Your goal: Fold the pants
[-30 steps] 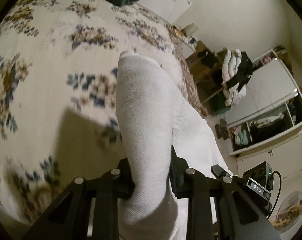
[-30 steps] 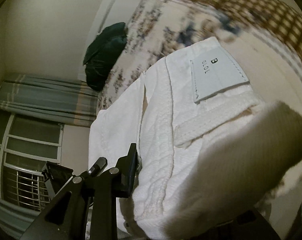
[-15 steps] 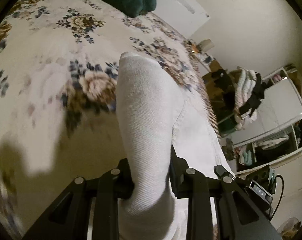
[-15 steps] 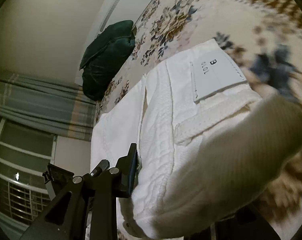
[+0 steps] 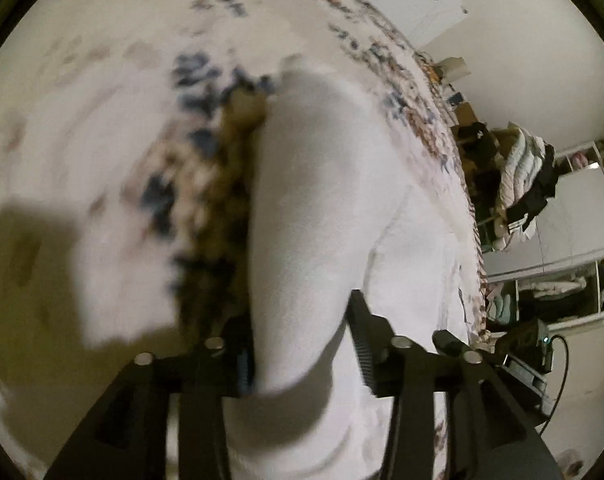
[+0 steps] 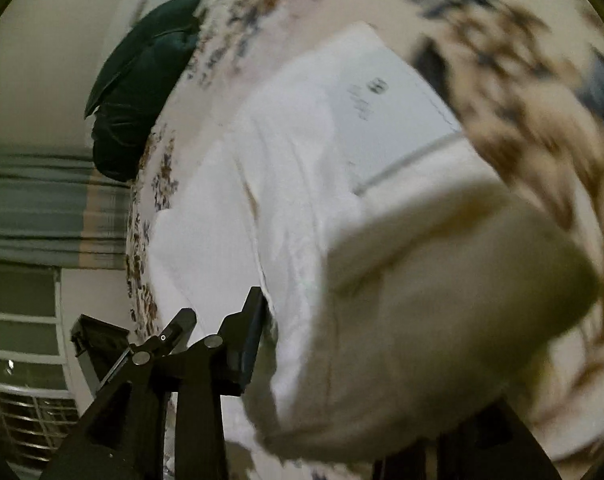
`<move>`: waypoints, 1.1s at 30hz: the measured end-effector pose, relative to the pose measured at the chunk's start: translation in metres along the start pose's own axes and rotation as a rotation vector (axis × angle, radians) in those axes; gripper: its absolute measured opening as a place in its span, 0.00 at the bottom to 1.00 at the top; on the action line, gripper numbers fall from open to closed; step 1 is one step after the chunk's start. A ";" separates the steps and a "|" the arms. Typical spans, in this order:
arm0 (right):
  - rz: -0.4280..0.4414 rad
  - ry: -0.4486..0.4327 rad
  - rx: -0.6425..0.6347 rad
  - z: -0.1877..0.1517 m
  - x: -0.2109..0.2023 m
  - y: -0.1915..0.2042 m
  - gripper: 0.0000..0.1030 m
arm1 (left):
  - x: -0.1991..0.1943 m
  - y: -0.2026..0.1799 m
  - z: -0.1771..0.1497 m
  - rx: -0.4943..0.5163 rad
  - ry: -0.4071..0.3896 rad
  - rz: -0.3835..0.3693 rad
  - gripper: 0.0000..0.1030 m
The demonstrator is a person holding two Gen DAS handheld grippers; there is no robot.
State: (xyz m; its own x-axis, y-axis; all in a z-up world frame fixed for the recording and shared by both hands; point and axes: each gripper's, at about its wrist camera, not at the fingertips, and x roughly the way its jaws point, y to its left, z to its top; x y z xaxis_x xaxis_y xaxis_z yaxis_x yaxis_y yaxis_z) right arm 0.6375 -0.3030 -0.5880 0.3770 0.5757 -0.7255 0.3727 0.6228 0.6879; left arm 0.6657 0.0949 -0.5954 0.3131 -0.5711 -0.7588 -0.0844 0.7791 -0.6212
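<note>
White pants [image 5: 325, 184] are lifted over a floral bedspread [image 5: 102, 120]. My left gripper [image 5: 302, 348] is shut on a thick fold of the white fabric, which bulges up between its fingers. In the right wrist view the pants [image 6: 302, 168] show a waistband with a pale label patch [image 6: 381, 108]. My right gripper [image 6: 341, 360] is shut on a bunched fold of the pants; only its left finger [image 6: 250, 344] shows, the other is hidden by cloth. Both views are motion-blurred.
A dark green pillow [image 6: 142, 88] lies at the head of the bed. A curtain and window grille [image 6: 30, 208] are on the left. A chair piled with clothes [image 5: 525, 184] and white shelving [image 5: 573, 264] stand beyond the bed's right edge.
Both grippers have swung further over the bed with the pants still held; the bedspread now fills more of each view and is blurred. The grips have not changed.
</note>
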 end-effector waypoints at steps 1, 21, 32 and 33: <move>-0.013 0.001 0.003 -0.005 -0.004 -0.003 0.42 | -0.007 -0.001 -0.005 -0.002 -0.006 0.006 0.41; -0.658 -0.146 -0.347 -0.053 -0.051 0.069 0.95 | -0.051 -0.075 -0.052 0.310 -0.084 0.528 0.90; -0.710 -0.293 -0.500 -0.111 -0.148 0.139 0.99 | -0.121 -0.155 -0.088 0.377 -0.191 0.591 0.90; -0.705 -0.305 -0.509 -0.118 -0.163 0.147 0.99 | -0.133 -0.162 -0.093 0.373 -0.204 0.586 0.90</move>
State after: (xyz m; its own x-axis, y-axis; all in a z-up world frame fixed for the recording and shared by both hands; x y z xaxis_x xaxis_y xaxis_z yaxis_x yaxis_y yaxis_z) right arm 0.5309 -0.2429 -0.3717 0.4383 -0.1450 -0.8871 0.2100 0.9761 -0.0558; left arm 0.5503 0.0205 -0.4122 0.4889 -0.0009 -0.8723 0.0247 0.9996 0.0128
